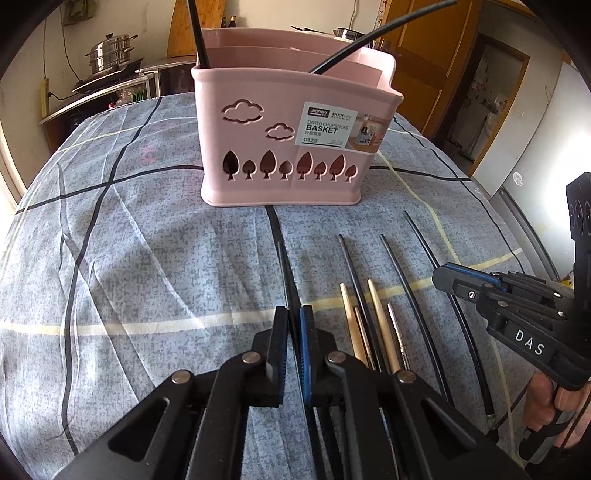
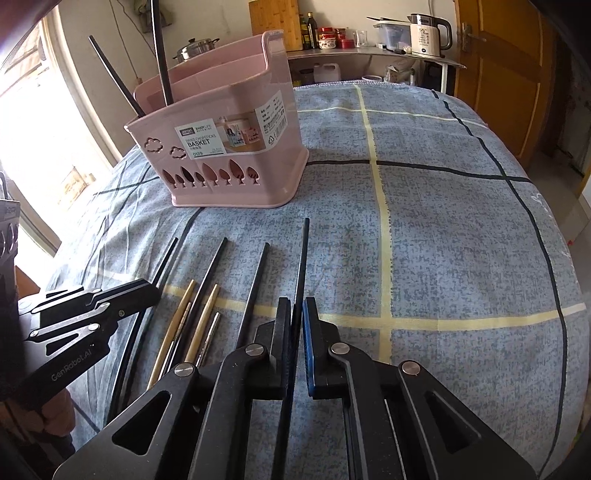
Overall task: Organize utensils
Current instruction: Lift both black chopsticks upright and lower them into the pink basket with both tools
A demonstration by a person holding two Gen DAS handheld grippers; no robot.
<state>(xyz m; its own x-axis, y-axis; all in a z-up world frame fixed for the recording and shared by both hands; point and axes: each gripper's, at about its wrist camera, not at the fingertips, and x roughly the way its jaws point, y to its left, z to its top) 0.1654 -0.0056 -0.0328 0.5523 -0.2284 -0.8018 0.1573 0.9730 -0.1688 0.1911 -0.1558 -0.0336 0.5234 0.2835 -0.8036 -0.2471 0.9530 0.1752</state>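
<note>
Your left gripper (image 1: 293, 314) is clamped on a black chopstick (image 1: 286, 266) lying on the blue checked cloth (image 1: 129, 258); your right gripper (image 2: 296, 306) is likewise closed on the black chopstick (image 2: 303, 254) at the right end of the row. Between them lie more black and pale wooden ones (image 1: 349, 321). The pink basket (image 1: 291, 122) stands behind, two black chopsticks (image 1: 197, 33) leaning in what looks like its front compartment.

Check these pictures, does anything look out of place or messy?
Only mildly: the two black chopsticks in the pink basket lean apart instead of standing together. The wooden and black chopsticks on the cloth lie in a tidy, roughly parallel row. Nothing looks spilled or broken.
</note>
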